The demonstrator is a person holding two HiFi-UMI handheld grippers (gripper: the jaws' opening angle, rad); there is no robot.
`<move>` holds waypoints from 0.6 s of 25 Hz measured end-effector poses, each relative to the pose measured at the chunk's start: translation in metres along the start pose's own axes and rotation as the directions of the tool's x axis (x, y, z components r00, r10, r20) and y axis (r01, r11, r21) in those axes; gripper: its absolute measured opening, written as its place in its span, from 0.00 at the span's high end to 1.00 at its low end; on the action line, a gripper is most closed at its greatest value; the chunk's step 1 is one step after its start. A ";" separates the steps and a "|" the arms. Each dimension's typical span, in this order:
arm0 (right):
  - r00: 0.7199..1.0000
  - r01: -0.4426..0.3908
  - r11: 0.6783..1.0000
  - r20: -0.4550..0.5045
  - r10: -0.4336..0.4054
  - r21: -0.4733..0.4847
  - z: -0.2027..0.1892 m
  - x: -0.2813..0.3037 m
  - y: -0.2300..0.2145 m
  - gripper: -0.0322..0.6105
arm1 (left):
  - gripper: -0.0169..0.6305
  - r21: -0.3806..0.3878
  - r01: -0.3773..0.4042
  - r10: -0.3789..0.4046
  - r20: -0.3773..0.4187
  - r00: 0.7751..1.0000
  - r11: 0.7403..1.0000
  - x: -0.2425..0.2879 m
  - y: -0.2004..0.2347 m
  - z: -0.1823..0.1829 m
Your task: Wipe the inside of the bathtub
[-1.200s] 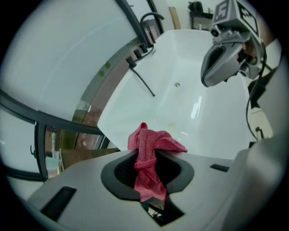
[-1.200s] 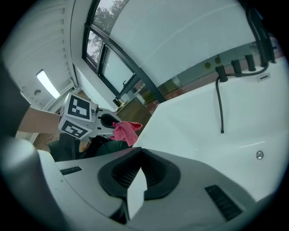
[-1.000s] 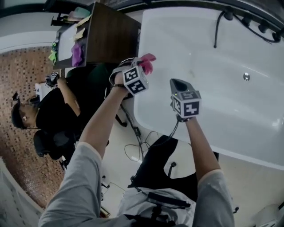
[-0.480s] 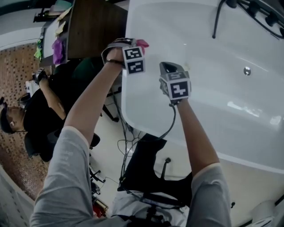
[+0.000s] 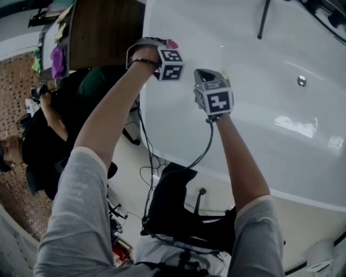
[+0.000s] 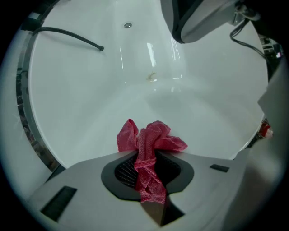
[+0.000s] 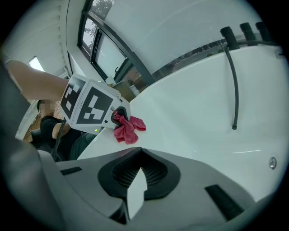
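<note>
The white bathtub (image 5: 259, 97) fills the right of the head view. My left gripper (image 5: 166, 45) is over the tub's near-left inner wall, just inside the rim, shut on a crumpled pink-red cloth (image 5: 172, 43). In the left gripper view the cloth (image 6: 151, 140) is pinched between the jaws of the left gripper (image 6: 149, 158) and bunches out ahead over the tub's white inside (image 6: 90, 99). My right gripper (image 5: 206, 74) hovers beside it to the right, its jaws closed together with nothing in them. The right gripper view has the right gripper (image 7: 141, 152) low, and the left gripper (image 7: 118, 115) with the cloth (image 7: 128, 128) ahead.
A black shower hose (image 5: 264, 19) hangs into the tub from fittings (image 5: 324, 13) at the far rim, and a metal drain (image 5: 301, 81) sits in the wall. Left of the tub stand a dark wooden table (image 5: 102, 32) and a seated person (image 5: 43, 135). Cables (image 5: 157, 173) lie below.
Both grippers have moved forward from the tub's left rim to over its inside, the left one carrying the cloth. The two now sit closer together.
</note>
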State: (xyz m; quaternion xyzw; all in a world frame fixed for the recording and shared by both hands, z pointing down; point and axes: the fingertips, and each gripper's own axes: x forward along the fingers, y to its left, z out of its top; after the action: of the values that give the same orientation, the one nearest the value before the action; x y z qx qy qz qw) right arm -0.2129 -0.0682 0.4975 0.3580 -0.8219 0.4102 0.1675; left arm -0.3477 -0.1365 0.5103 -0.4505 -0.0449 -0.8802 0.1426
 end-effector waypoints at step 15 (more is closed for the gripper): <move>0.999 0.037 0.995 -0.033 -0.034 0.088 -0.052 0.021 -0.054 0.94 | 0.85 0.069 0.023 -0.021 -0.019 1.000 0.997 0.047 0.006 0.063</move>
State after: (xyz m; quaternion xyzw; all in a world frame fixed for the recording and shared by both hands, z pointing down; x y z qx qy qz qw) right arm -0.1890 -0.0588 0.5713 0.3730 -0.7938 0.4488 0.1715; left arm -0.3228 -0.1393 0.5849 -0.4368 -0.0788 -0.8837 0.1488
